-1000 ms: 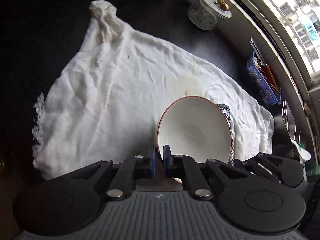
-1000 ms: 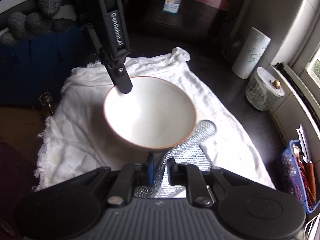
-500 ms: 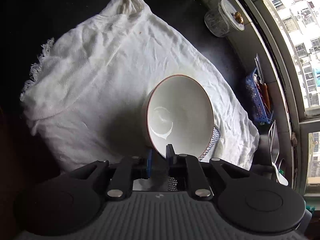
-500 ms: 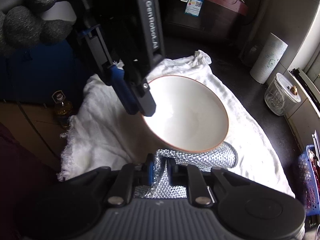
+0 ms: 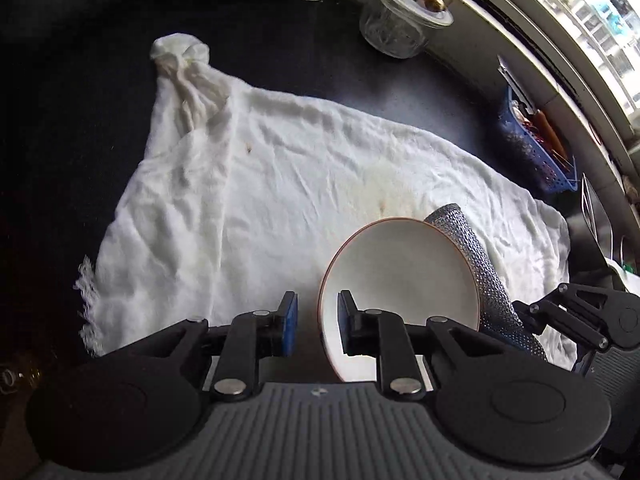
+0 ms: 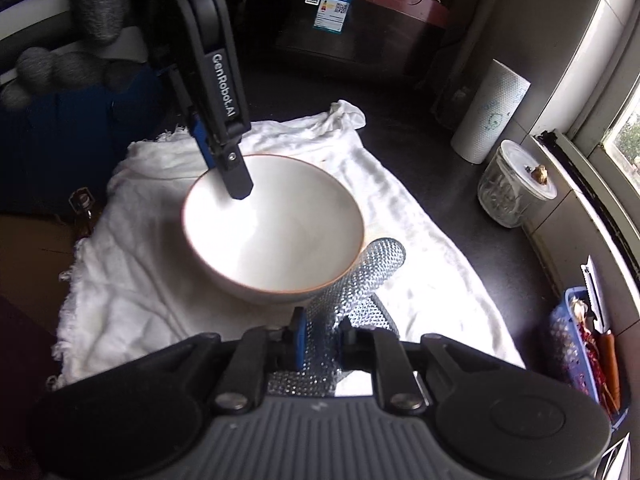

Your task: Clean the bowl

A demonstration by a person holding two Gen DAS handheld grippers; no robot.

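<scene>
The white ceramic bowl with a thin brown rim sits above the crumpled white cloth spread over the dark desk. In the left wrist view the bowl stands tilted, its opening facing the camera, at the near right part of the cloth.

The left claw straddles the bowl's near rim: one blue-padded finger is outside the wall, the other inside the bowl. There is a clear gap between the outer pad and the rim, so whether it truly clamps the bowl cannot be told. From the right wrist view this left claw comes down steeply from the far left, its black arm marked "GenRobot.AI", with the tip dipping over the bowl's far-left rim.

The right claw is closed on a silvery, dimpled scouring cloth, which is rolled into a tube between its fingers and reaches forward to touch the bowl's outer wall at the near right. In the left wrist view the same cloth lies along the bowl's right side.

On the desk at the far right stand a white paper towel roll and a lidded clear glass jar; a blue plastic basket sits nearer, beside the window.
</scene>
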